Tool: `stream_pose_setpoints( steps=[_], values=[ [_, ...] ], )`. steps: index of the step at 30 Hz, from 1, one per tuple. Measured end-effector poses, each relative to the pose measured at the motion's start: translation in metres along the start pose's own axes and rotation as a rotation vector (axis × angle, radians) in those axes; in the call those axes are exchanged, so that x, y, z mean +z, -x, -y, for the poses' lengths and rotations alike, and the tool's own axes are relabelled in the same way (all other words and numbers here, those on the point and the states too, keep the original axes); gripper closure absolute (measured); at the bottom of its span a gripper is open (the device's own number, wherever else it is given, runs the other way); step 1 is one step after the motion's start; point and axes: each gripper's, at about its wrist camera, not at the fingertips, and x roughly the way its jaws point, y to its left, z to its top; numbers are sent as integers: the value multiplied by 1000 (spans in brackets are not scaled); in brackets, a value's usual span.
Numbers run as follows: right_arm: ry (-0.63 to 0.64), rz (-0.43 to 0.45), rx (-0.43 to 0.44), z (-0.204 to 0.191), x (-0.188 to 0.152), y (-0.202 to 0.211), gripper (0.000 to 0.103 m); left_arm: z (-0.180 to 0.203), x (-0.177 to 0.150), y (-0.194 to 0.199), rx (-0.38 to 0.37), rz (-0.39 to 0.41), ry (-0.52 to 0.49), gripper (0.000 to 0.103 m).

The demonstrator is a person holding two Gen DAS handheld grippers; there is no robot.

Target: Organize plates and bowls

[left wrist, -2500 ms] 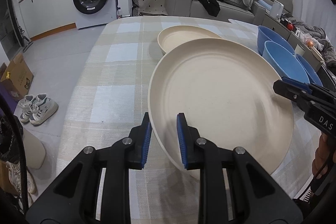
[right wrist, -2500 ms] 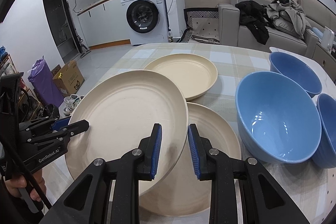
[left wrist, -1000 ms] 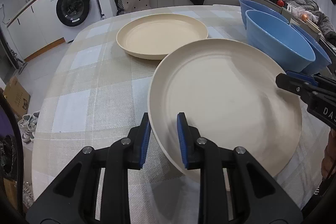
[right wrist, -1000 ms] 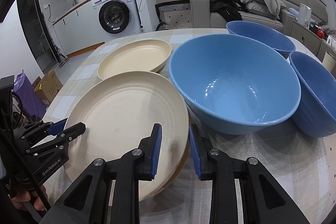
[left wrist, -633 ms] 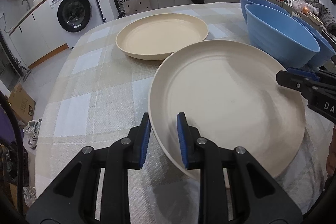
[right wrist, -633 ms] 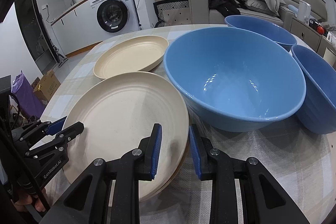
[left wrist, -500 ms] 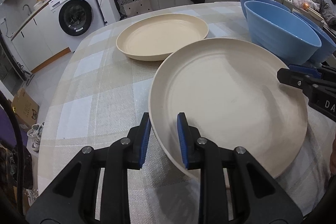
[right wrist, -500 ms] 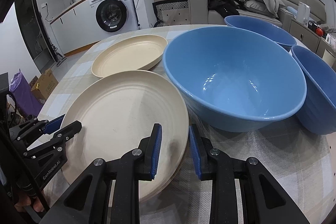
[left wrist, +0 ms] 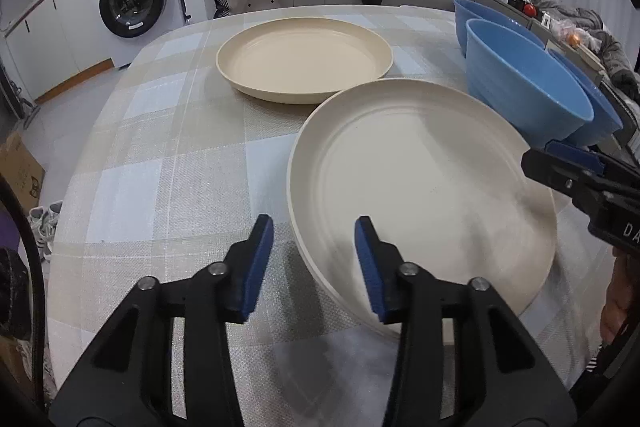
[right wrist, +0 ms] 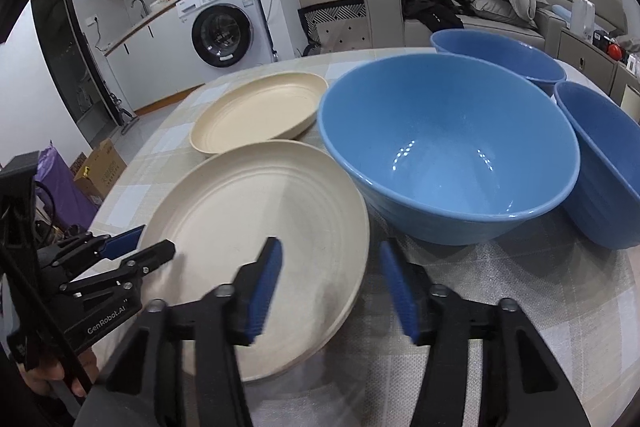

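Each wrist view looks forward and down, low and close over the table (left wrist: 160, 155). Both share the near cream plate (left wrist: 420, 179) from opposite sides, and each catches the other gripper at its edge.

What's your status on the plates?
Both hand-held grippers, left and right, open. Near plate down. Far plate unstacked; big blue bowl alongside.
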Motion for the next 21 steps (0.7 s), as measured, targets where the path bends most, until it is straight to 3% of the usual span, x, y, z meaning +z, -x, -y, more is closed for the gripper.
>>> stream_pose_setpoints(
  steps=[1,3,7,9,18,21],
  values=[
    [3,8,-4,-1,0,4,36,-2,1,4,-10,7,7,49],
    [14,27,7,-4,3,12,28,-6,4,15,-12,28,15,26],
    [50,68,59,-14,10,31,10,-14,13,41,-10,86,35,16],
    [80,88,58,-23,14,39,4,-19,18,53,-11,104,56,1],
    [90,200,166,-29,50,82,1,-48,42,96,-22,181,128,1],
    [63,218,245,-27,70,94,1,-58,52,100,-13,183,153,1]
  ],
)
